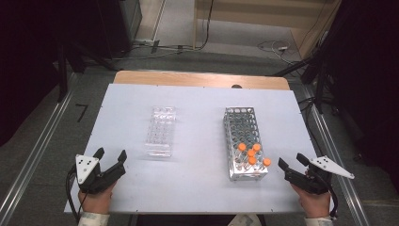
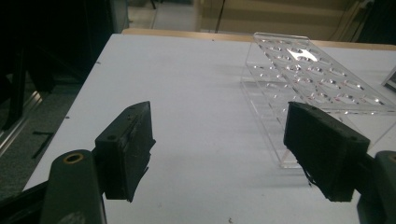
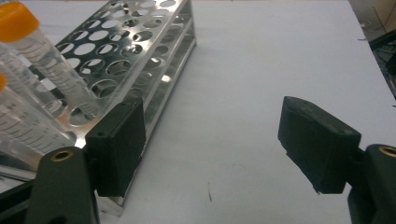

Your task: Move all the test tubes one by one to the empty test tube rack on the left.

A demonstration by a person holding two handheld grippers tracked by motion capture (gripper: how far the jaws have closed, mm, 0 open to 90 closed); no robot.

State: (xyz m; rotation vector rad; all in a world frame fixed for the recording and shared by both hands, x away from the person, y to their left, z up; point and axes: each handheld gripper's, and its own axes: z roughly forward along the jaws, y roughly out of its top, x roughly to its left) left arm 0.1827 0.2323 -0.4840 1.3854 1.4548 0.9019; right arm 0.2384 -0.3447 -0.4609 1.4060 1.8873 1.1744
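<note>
A metal tube rack (image 1: 243,141) stands right of centre on the white table (image 1: 197,188), with several orange-capped tubes (image 1: 252,153) in its near end. A clear plastic rack (image 1: 160,130) stands left of centre with no tubes in it. My left gripper (image 1: 111,157) rests open near the front left corner, short of the clear rack (image 2: 308,70), with nothing between its fingers (image 2: 126,149). At the front right, my right gripper (image 1: 291,162) is open beside the metal rack (image 3: 130,56). Orange-capped tubes (image 3: 42,56) rise at the left of the right gripper view.
The wooden table edge (image 1: 202,79) runs along the far side. Metal rails (image 1: 33,160) line the floor on both sides, and cables (image 1: 275,47) lie on the floor beyond the table. Bare table surface lies between the two racks.
</note>
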